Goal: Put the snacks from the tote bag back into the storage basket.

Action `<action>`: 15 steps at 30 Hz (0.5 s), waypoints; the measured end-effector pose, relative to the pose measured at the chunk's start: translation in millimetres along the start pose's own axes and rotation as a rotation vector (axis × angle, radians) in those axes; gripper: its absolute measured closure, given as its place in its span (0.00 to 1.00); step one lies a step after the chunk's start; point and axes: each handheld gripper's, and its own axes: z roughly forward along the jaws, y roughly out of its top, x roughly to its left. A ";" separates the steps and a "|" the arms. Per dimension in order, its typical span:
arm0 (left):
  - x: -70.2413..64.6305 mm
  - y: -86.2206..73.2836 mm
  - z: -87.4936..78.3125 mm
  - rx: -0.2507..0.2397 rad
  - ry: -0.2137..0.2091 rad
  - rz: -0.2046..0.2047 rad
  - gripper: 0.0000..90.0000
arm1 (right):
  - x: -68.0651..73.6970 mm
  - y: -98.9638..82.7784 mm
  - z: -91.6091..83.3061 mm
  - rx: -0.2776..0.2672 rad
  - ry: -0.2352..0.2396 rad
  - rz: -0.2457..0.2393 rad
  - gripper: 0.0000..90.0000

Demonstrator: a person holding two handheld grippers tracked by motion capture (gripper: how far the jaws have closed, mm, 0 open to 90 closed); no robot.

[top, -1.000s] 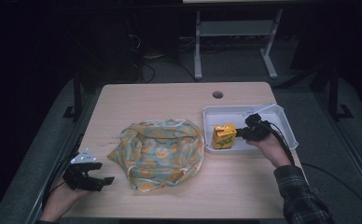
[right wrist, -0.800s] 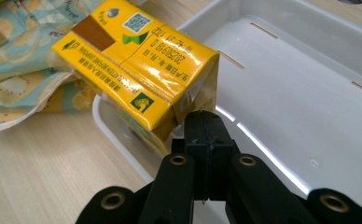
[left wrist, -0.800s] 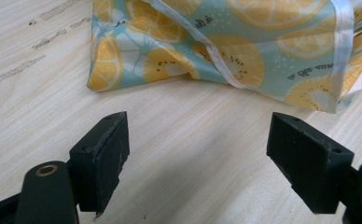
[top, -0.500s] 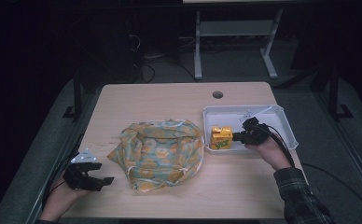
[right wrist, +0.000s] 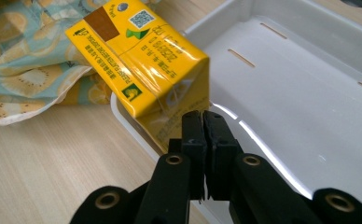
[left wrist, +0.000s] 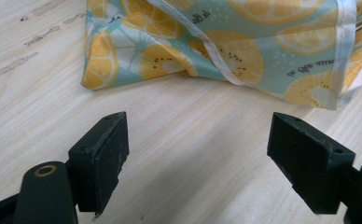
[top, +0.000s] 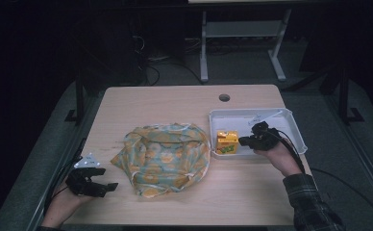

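From above, a yellow carton (top: 227,142) stood in a white tray (top: 290,126), the right gripper (top: 244,141) beside it, apparently not touching. The left gripper (left wrist: 195,154) had its 2 jaws spread wide over bare table (left wrist: 184,121), near a fruit-print cloth (left wrist: 226,42). The right gripper's own view showed its jaws nearly shut, empty, at the carton's corner.

On the bench (top: 184,103), the carton (top: 227,142) stands in the tray (top: 290,126), at its left end; the cloth (top: 163,156) lies left of the tray.
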 end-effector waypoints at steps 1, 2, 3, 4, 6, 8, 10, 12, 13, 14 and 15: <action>0.3 0.3 -0.1 0.001 0.001 0.002 0.22 | -0.6 -1.6 -2.7 -0.002 -0.006 0.003 0.93; 0.5 0.6 -0.3 0.002 0.002 0.005 0.23 | -0.5 -3.3 -4.3 -0.006 -0.010 0.012 0.90; 0.3 0.8 -0.4 0.002 0.001 0.003 0.22 | -0.3 -4.9 -6.0 -0.008 -0.017 0.015 0.87; 0.1 1.0 -0.3 -0.001 0.002 0.005 0.23 | -0.4 -6.3 -6.9 -0.013 -0.021 0.012 0.84; 0.0 1.3 -0.2 -0.001 0.002 0.005 0.23 | 0.1 -10.1 -10.8 -0.016 -0.031 0.027 0.77; 0.0 1.4 0.4 -0.001 0.002 0.007 0.23 | -0.1 -14.4 -15.7 -0.025 -0.040 0.035 0.66; 0.5 1.4 1.1 0.002 0.004 0.011 0.23 | 0.2 -15.6 -17.0 -0.027 -0.045 0.041 0.60; 0.5 1.7 1.8 0.000 0.005 0.009 0.23 | 1.6 -18.0 -20.9 -0.024 -0.057 0.044 0.55; 0.8 1.9 2.0 -0.001 0.002 0.009 0.23 | 2.2 -19.0 -22.3 -0.024 -0.054 0.049 0.53; 0.7 2.0 2.3 -0.003 0.001 0.006 0.23 | 3.5 -19.7 -23.8 -0.024 -0.049 0.061 0.52; 0.8 2.1 2.5 -0.004 -0.001 0.004 0.23 | 4.5 -20.8 -25.2 -0.029 -0.045 0.060 0.50</action>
